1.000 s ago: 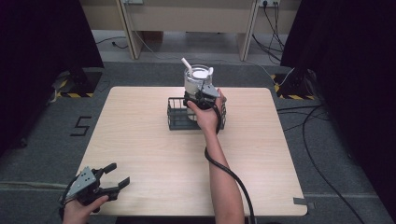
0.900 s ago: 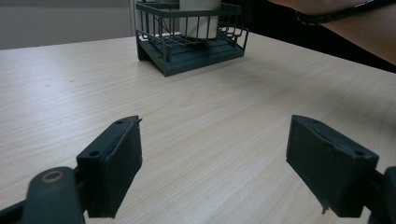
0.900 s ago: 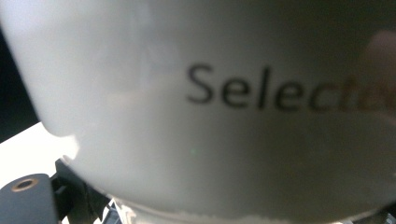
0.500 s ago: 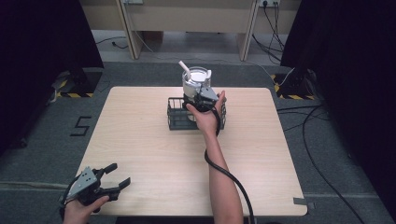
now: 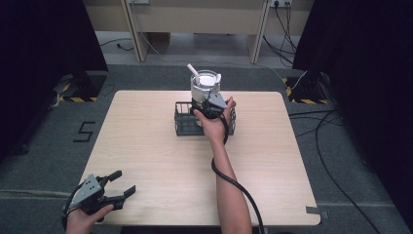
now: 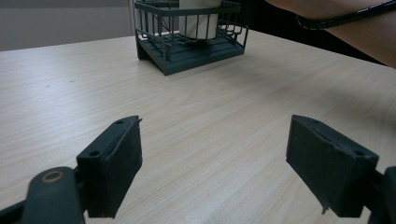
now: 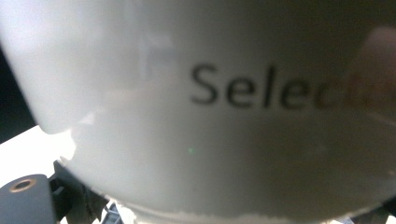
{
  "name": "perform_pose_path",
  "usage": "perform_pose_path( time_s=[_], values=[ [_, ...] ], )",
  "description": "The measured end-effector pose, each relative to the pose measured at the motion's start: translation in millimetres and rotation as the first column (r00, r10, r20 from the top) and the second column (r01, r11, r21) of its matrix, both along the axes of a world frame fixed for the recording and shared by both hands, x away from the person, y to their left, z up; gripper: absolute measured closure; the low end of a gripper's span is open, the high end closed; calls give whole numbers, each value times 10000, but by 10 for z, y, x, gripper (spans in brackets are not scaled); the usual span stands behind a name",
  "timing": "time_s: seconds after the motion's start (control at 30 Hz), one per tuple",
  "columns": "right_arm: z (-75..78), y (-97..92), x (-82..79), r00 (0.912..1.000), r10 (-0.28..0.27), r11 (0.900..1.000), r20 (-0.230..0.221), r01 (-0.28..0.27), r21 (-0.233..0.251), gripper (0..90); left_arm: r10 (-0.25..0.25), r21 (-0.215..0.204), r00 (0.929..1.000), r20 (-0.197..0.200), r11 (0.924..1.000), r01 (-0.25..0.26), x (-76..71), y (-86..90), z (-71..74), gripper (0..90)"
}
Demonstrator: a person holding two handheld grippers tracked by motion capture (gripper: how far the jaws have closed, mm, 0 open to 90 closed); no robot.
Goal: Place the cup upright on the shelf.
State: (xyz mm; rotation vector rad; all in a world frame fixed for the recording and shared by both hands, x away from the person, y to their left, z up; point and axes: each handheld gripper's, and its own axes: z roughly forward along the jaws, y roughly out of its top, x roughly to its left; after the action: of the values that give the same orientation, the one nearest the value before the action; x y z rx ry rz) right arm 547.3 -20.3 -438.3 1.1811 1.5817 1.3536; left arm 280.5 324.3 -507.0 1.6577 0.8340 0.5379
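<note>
Cup, white and glazed, likely slippery and breakable, is sitting in the wire basket at table's 12 o'clock; right gripper is clamping its wall; left gripper is idling wide open, empty.

white cup blurred, lettering cut off

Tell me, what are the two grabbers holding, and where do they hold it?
The right gripper holds the white cup by its side wall, above the dark wire basket. The left gripper holds nothing; its jaws stand wide open over the table.
</note>
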Motion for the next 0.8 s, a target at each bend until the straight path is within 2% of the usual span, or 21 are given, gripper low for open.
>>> perform_pose_path(
  time_s=[0.2,0.5,0.8],
  values=[
    [0,11,-3,9999,-144,9999,-19,144,54,96,-7,-6,10000,26,10000,7,-1,-3,0,176],
    [-14,-5,2,9998,206,9998,34,-206,37,86,-16,-19,10000,-5,10000,16,0,-3,-1,177],
    [-21,0,-6,9999,84,9999,68,-84,105,92,-27,33,10000,-9,10000,27,1,-1,-3,177]
  ],
)
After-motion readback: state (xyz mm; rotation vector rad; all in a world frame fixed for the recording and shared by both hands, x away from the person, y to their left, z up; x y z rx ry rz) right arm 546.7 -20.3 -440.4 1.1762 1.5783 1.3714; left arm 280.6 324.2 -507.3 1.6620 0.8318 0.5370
